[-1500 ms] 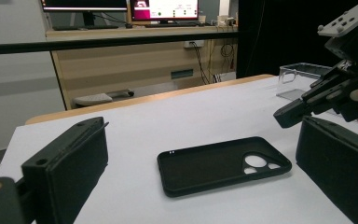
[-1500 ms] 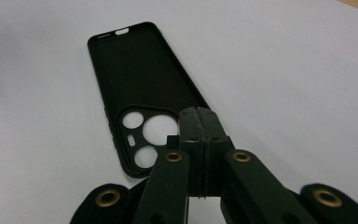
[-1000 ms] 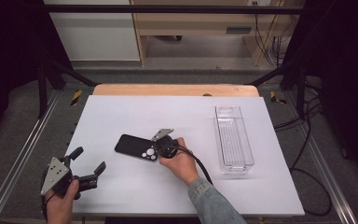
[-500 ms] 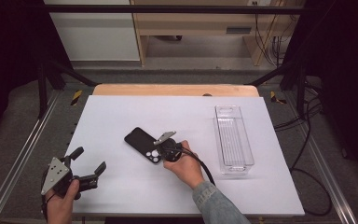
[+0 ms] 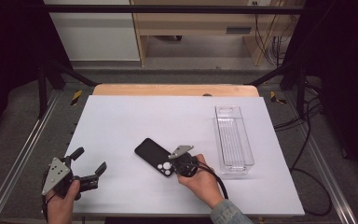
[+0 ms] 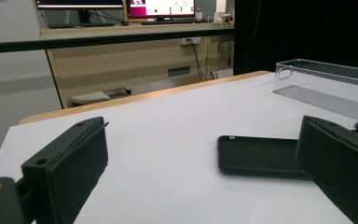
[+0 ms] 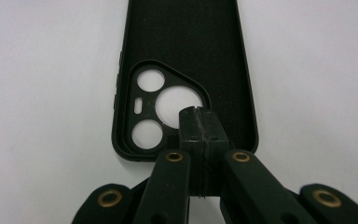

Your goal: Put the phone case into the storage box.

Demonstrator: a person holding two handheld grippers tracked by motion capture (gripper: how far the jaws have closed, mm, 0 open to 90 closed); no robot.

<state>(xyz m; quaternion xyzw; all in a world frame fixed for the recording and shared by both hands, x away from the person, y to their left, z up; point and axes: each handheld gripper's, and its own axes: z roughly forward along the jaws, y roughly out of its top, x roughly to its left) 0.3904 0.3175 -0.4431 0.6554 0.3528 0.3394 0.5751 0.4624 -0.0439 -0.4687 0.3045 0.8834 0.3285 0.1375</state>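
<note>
The right gripper (image 7: 199, 122), jaws pressed together, rests on the case (image 7: 186, 56), which stretches straight ahead; the left gripper (image 5: 87, 165) waits open, farther off.

- From above, my white tabletop (image 5: 177, 121) is evenly, brightly lit; the surroundings fall into deep black.
- Shadows under my hands are soft and faint.
- My left fingers (image 6: 65, 163) loom blurred up close.
- All pictures look soft and slightly grainy.
</note>
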